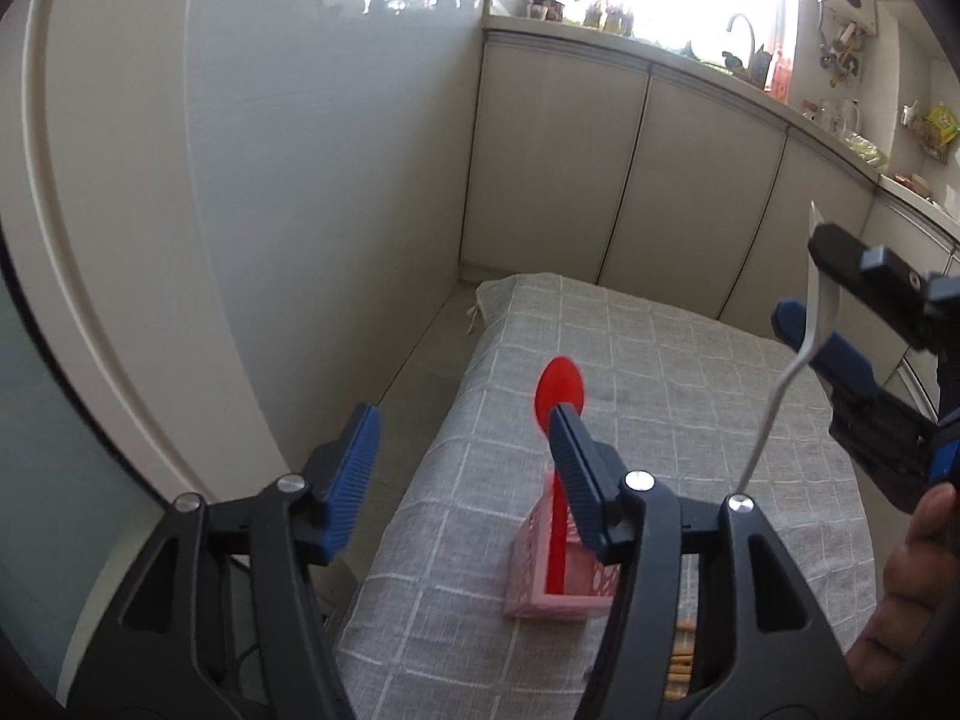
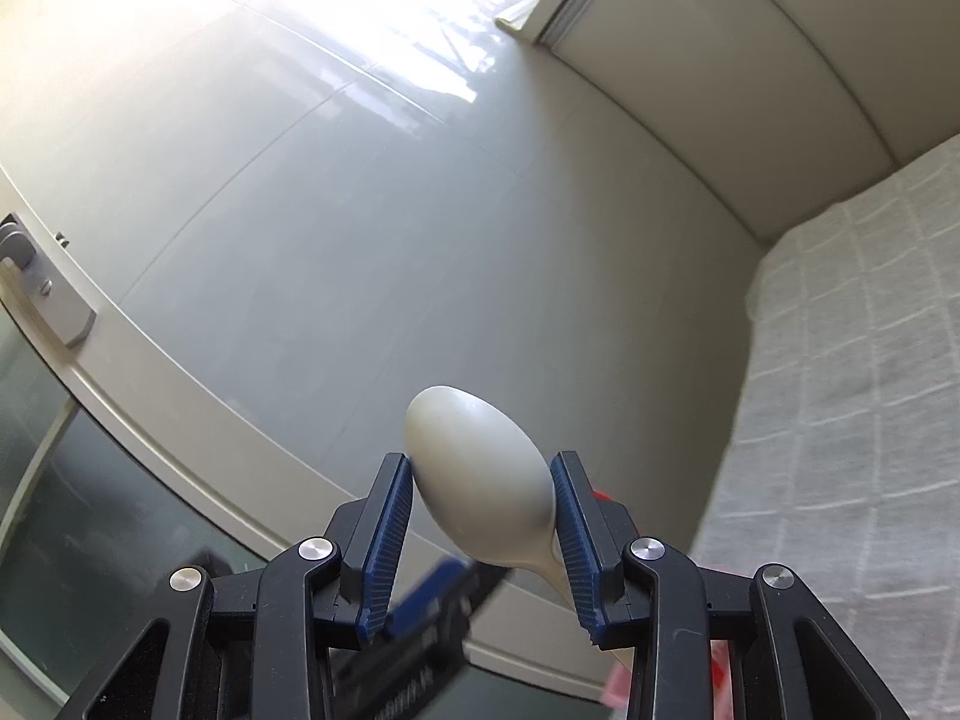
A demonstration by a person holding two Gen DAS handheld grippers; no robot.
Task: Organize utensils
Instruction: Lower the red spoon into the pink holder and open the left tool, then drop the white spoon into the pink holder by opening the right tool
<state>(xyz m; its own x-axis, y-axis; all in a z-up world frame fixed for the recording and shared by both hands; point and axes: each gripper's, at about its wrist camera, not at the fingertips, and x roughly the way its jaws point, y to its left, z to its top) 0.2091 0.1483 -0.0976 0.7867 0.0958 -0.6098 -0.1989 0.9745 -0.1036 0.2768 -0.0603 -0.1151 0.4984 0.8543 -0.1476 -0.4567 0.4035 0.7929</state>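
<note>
Now the white spoon hangs over the pink holder, ready to go in.

Clamped by its bowl between the right gripper's [image 2: 483, 501] pads, the white spoon [image 2: 480, 480] dangles handle-down, its tip above and just right of the pink lattice basket [image 1: 561, 585] on the grey checked tablecloth [image 1: 660, 360]. A red spoon [image 1: 561, 396] already stands upright inside that basket, bowl up. To do this well, I judge the handle tip should be centred over the opening, clear of the red spoon, lowered until it sits inside, and only then let go. The right gripper reaches in from the right, high, angled down towards the floor beyond the table edge. The left gripper [image 1: 465, 471] hovers over the basket, jaws spread wide and holding nothing.
</note>
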